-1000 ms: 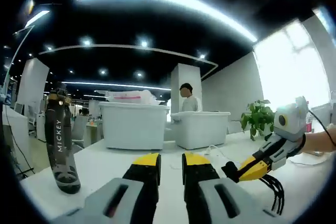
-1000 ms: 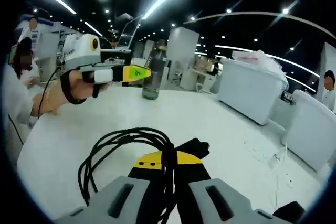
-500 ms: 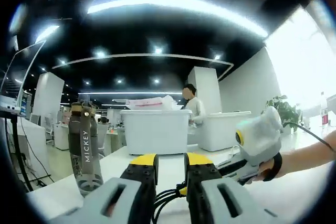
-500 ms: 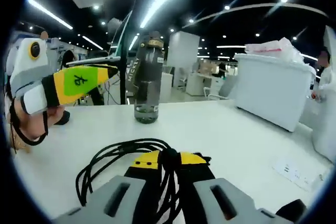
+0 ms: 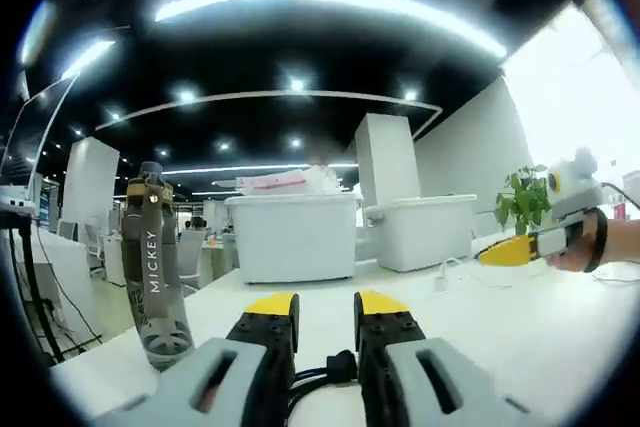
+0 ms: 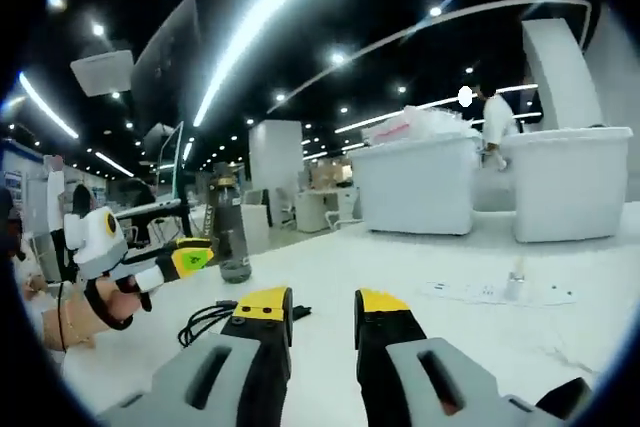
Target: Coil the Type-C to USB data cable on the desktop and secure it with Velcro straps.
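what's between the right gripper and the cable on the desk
Nothing visible. In the right gripper view the black cable lies on bare white desk just left of the open right gripper; the left gripper and bottle sit beyond it.

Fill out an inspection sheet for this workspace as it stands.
Surface: white desk, bare-topped around the work.
Job's things: black data cable lies loosely looped on the desk; Velcro strap: nothing seen.
Clutter: water bottle standing upright.
Grippers: left gripper jaws apart, cable low between them, grip not confirmed; right gripper jaws apart, nothing between.
Cables: white power strip with something plugged in.
Surroundings: white bins, potted plant, a person in white far back.
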